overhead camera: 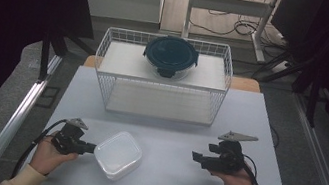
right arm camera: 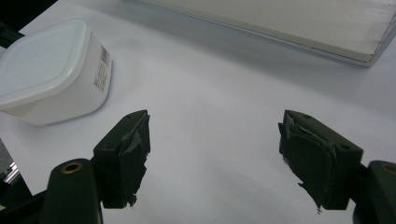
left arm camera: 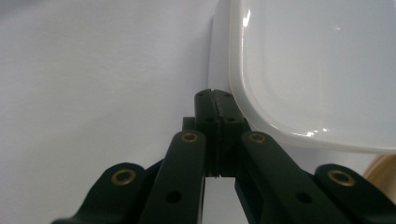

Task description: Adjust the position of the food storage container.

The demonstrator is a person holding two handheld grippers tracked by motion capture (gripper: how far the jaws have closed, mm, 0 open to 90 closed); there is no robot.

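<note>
A: Where does the left gripper stand right now?

B: Its jaws are pressed fully together with nothing between them, and the tips sit just beside the rim of the white, rounded-square plastic container with its lid on. In the left gripper view that container lies just ahead and to the right of the closed tips, touching or nearly so; I cannot tell which.

A: So a push, not a grasp?

B: That is my reading: the closed tips look set to nudge the tub across the pale grey desk.

A: And the right gripper?

B: Jaws spread wide, holding nothing, well apart from the tub, which sits ahead and to its left.

A: Next move?

B: Probably to slide the tub toward the right gripper, or open the left jaws to take its edge. The white wire basket with the dark round lidded bowl lies beyond both.
</note>
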